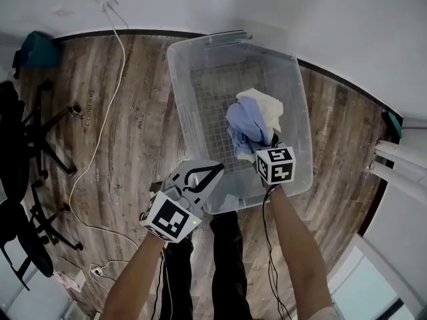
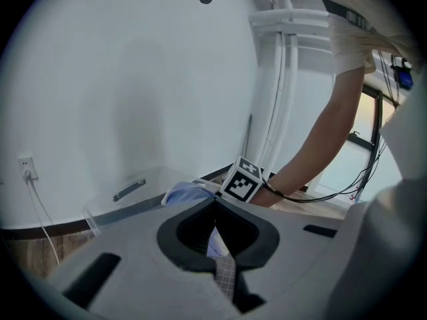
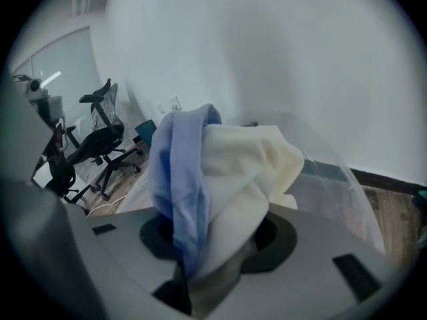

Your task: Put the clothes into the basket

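Observation:
A clear plastic basket (image 1: 183, 92) stands on the wooden floor by the white wall. My right gripper (image 1: 268, 144) is over its near right part, shut on a bundle of clothes: a light blue garment (image 1: 241, 122) and a cream one (image 1: 268, 105). In the right gripper view the blue cloth (image 3: 177, 172) and cream cloth (image 3: 247, 165) rise out of the gripper (image 3: 200, 262) and hide its fingertips. My left gripper (image 1: 217, 171) hovers at the basket's near edge, shut with nothing in it. The left gripper view shows the blue cloth (image 2: 187, 193) past the gripper (image 2: 215, 207).
A white cable (image 1: 100, 132) runs across the floor from a wall socket to a power strip (image 1: 100, 270). Black office chairs (image 1: 40, 132) and a teal bag (image 1: 37, 49) stand at the left. White pipes (image 1: 400, 165) are at the right. The person's legs (image 1: 227, 265) are below the basket.

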Demonstrator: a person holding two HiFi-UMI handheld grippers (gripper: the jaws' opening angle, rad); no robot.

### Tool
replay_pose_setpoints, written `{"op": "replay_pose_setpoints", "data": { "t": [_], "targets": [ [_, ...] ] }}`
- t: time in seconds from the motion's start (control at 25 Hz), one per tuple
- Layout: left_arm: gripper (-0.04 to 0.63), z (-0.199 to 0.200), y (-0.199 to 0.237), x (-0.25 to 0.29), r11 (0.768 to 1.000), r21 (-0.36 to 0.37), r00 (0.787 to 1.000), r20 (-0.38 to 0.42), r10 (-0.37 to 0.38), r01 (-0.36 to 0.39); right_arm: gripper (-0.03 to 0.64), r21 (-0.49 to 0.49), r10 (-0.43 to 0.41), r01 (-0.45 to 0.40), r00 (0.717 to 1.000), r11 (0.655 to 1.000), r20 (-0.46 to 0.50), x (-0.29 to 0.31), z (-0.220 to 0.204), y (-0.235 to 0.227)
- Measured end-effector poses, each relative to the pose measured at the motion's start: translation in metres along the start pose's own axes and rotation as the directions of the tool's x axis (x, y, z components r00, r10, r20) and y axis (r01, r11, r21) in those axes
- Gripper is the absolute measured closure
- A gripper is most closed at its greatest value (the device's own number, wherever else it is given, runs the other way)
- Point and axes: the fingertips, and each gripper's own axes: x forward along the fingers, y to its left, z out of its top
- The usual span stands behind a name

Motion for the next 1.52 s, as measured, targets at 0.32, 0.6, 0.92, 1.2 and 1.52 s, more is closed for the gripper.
{"op": "replay_pose_setpoints", "data": {
  "t": [0.32, 0.6, 0.92, 1.2, 1.52],
  "targets": [
    [0.581, -0.009, 0.013, 0.0, 0.999, -0.036, 1.0, 0.008, 0.026, -0.026, 0.439, 0.002, -0.014, 0.014, 1.0, 1.0, -0.011, 0.034, -0.003, 0.007],
    [0.581, -0.001, 0.007, 0.003, 0.999, -0.05, 1.0, 0.023, 0.015, -0.013, 0.15, -0.066, -0.006, 0.001, 0.998, 0.998, -0.066, 0.045, -0.007, 0.005],
    [0.581, 0.014, 0.008, 0.004, 0.998, -0.055, 0.999, 0.032, 0.041, -0.039, 0.126, -0.159, -0.023, 0.016, 0.999, 0.987, -0.046, 0.038, 0.002, 0.002],
    [0.581, 0.022, 0.008, 0.009, 1.0, -0.025, 1.0, 0.011, 0.013, -0.013, 0.29, -0.131, -0.026, 0.035, 0.997, 0.991, 0.072, 0.022, 0.028, 0.007],
    [0.581, 0.028, 0.009, 0.008, 0.999, -0.025, 1.0, 0.001, 0.029, -0.029, 0.6, -0.145, -0.044, 0.064, 0.989, 0.987, 0.141, -0.006, 0.044, 0.006]
  ]
}}
